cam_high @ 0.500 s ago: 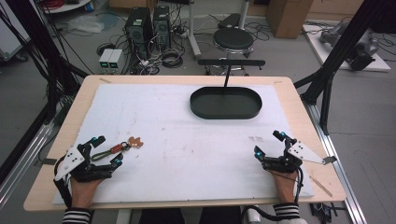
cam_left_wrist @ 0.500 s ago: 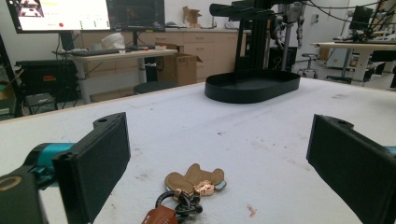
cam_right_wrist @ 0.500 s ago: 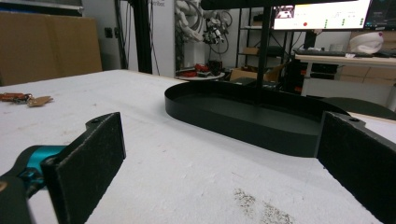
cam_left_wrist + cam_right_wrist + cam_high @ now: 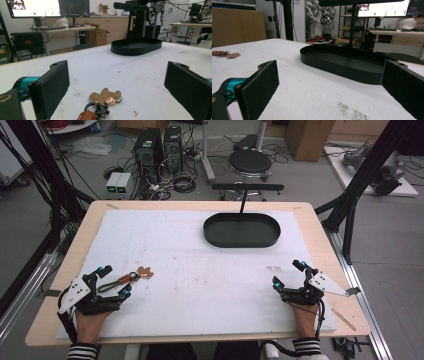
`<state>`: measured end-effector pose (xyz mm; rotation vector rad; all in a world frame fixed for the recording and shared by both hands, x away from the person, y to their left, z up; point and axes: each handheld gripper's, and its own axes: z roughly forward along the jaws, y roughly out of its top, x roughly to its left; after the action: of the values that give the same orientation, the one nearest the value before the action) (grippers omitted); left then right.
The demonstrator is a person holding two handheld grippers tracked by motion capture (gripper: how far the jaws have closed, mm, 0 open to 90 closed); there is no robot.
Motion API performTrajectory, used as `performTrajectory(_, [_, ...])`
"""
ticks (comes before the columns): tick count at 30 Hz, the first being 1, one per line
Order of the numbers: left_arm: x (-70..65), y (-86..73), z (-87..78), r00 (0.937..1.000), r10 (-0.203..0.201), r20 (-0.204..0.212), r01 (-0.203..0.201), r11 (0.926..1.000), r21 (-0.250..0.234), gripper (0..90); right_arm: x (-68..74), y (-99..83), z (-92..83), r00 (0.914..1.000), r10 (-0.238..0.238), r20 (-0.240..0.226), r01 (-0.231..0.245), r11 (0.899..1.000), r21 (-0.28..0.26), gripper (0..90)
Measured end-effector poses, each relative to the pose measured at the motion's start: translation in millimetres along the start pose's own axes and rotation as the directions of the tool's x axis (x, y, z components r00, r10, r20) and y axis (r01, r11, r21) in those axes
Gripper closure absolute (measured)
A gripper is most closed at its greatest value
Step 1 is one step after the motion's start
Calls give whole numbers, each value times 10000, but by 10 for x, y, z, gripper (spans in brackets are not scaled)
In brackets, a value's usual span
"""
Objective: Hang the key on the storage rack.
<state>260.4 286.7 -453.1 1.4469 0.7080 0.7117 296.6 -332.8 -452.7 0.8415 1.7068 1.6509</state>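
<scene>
Comparing with the picture from half a second back: nothing moved, neither hand shifted, same jaw spread on both sides, keychain in the same spot. Read as a pause just ahead of the pick, with the grasp not yet begun.

Starting with the biggest: pale wooden table (image 4: 320, 235), rounded corners, covered nearly edge to edge by a white mat (image 4: 200, 245), matte, faintly grainy, scuffed and speckled with brownish marks toward the near side. Farther back, right of centre, a black oval tray (image 4: 241, 243), low straight wall, smooth dull finish, nothing inside.

Next, the right gripper (image 4: 287, 273), resting at the near right of the mat, black flat-padded jaws spread wide, nothing between them, well apart from tray and keychain alike. Then the left gripper (image 4: 116, 281) at the near left, jaws likewise wide open, gripping nothing, pads clear of the strap.

Smallest last: the keychain (image 4: 122, 280), lying flat on the mat, brown leather strap running between the open left jaws, dark metal rings, and just beyond the fingertips a tan bear-shaped charm (image 4: 145, 271) with a glint of coppery metal.
</scene>
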Motion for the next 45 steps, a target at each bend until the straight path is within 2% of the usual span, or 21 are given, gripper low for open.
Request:
performTrajectory(4, [21, 7, 6, 9999, -67, -98, 68, 10000, 72, 66, 1, 0, 1, 10000, 0, 1, 0, 10000, 1, 8])
performTrajectory(6, [40, 31, 3, 9998, 192, 61, -193, 9996, 229, 65, 3, 0, -1, 10000, 58, 12, -58, 10000, 3, 7])
performTrajectory(12, [122, 202, -23, 9959, 121, 892, -185, 9972, 722, 65, 4, 0, -2, 10000, 5, 19, -5, 10000, 46, 7])
performTrajectory(15, [190, 339, -45, 9919, 388, 1211, -585, 9849, 1632, 65, 13, 0, -4, 10000, 46, 27, -46, 10000, 86, 8])
performTrajectory(18, [222, 401, -52, 9909, 542, 1233, -776, 9779, 1940, 65, 9, 0, -3, 10000, 49, 15, -49, 10000, 62, 7])
performTrajectory(20, [275, 462, -43, 9901, 483, 1316, -792, 9673, 2408, 65, 10, 0, -2, 10000, 57, 16, -58, 10000, 48, 7])
performTrajectory(21, [323, 503, -32, 9905, 448, 1301, -803, 9560, 2822, 65, 13, 0, -4, 10000, 65, 22, -65, 9999, 89, 8])
performTrajectory(22, [323, 503, -32, 9905, 448, 1301, -803, 9560, 2822, 65, 11, 0, -3, 10000, 47, 23, -47, 10000, 80, 8])
performTrajectory(23, [347, 526, -22, 9910, 452, 1259, -822, 9482, 3068, 65, 11, 0, -3, 10000, 47, 23, -47, 10000, 80, 8])
performTrajectory(24, [395, 571, 2, 9918, 558, 1146, -939, 9276, 3615, 65, 13, 0, -3, 10000, 50, 27, -50, 9999, 88, 8])
performTrajectory(28, [474, 635, 63, 9889, 631, 1342, -1182, 8818, 4565, 65, 13, 0, -3, 10000, 33, 38, -33, 10000, 93, 8])
performTrajectory(29, [474, 635, 63, 9889, 631, 1342, -1182, 8818, 4565, 65, 16, 0, -2, 10000, 47, 31, -47, 9999, 89, 8])
performTrajectory(30, [511, 663, 83, 9853, 740, 1542, -1423, 8550, 4988, 65, 15, 1, -1, 10000, 20, 22, -20, 10000, 75, 8])
performTrajectory(32, [540, 682, 94, 9805, 753, 1816, -1614, 8357, 5249, 65, 14, 0, -1, 10000, 12, 26, -13, 10000, 78, 8])
performTrajectory(33, [540, 682, 94, 9805, 753, 1816, -1614, 8357, 5249, 65, 15, 1, -1, 10000, 20, 21, -20, 10000, 74, 8])
performTrajectory(34, [550, 691, 96, 9790, 816, 1870, -1720, 8231, 5412, 65, 13, 0, -2, 10000, 6, 18, -6, 10000, 83, 8])
performTrajectory(35, [575, 707, 106, 9751, 931, 2011, -1941, 7963, 5728, 65, 13, 0, -2, 10000, 16, 15, -16, 10000, 84, 8])
performTrajectory(39, [598, 737, 149, 9678, 1011, 2305, -2277, 7422, 6304, 66, 12, 0, 0, 10000, 0, 15, 0, 10000, 66, 8])
performTrajectory(43, [603, 746, 215, 9563, 1207, 2662, -2727, 6963, 6639, 66, 10, 0, 1, 10000, -5, 8, 5, 10000, 56, 8])
performTrajectory(44, [606, 744, 239, 9533, 1291, 2730, -2860, 6764, 6787, 66, 11, 0, 1, 10000, -4, 10, 4, 10000, 62, 8])
performTrajectory(45, [606, 744, 239, 9533, 1291, 2730, -2860, 6764, 6787, 68, 12, 0, 1, 10000, -2, 14, 2, 10000, 62, 8])
